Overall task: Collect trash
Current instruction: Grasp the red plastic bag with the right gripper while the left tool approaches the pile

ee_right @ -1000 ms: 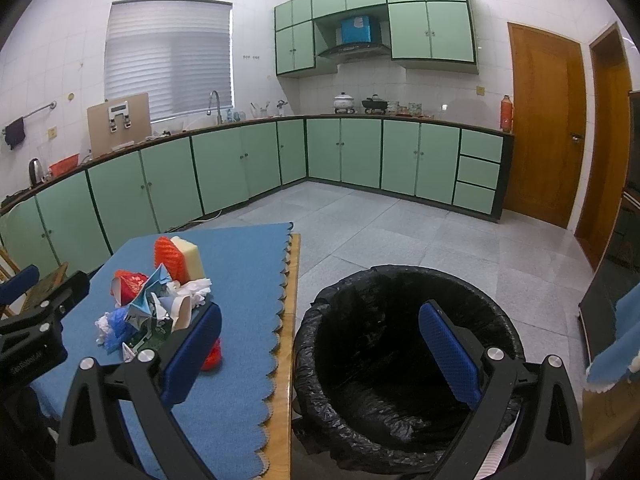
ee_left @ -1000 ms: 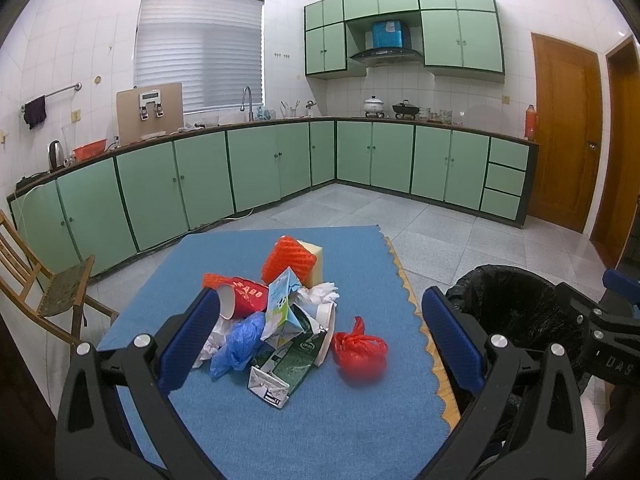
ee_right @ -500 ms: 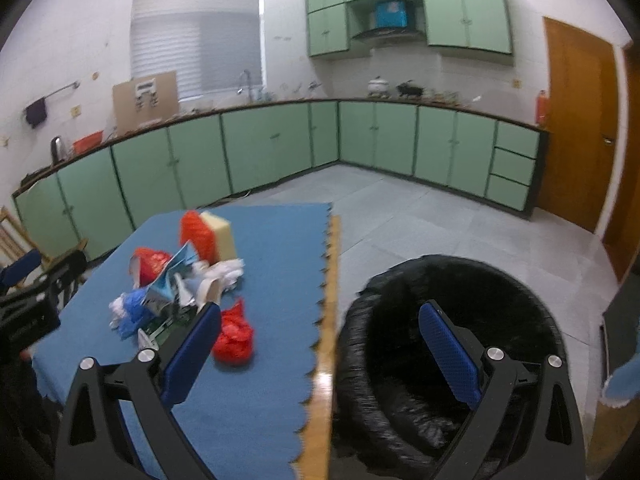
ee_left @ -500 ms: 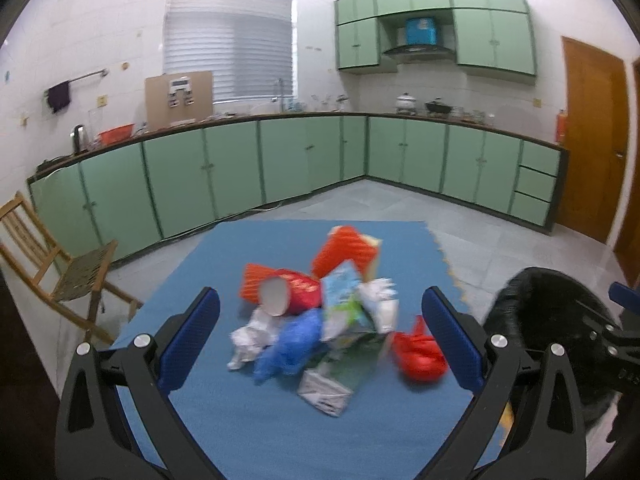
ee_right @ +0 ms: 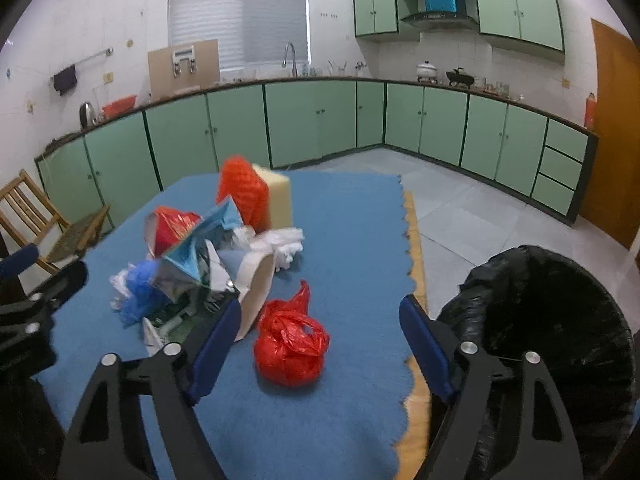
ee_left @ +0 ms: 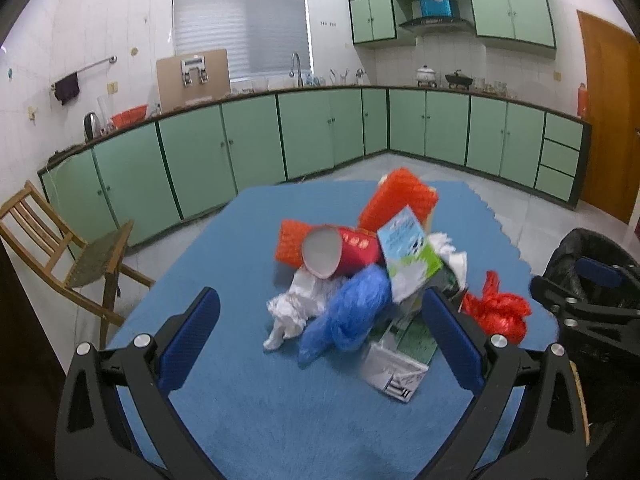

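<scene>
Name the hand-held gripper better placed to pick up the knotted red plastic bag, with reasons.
Right. The right hand-held gripper has the knotted red plastic bag centred just ahead of its closing jaws, nothing gripped, beside the black-lined bin. The left hand-held gripper faces the main pile.

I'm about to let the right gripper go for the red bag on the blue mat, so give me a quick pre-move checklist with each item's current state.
1. Red bag lies apart from the trash pile, free to take: ok.
2. Right gripper lined up on the bag: ok, the bag sits between its fingers.
3. Pads on the bag: not ok, the jaws are closing with gaps on both sides.
4. Left gripper out of the way: ok, open and facing the pile.
5. Lined bin open beside the blue mat: ok.
6. Bag knotted shut: cannot tell.
</scene>
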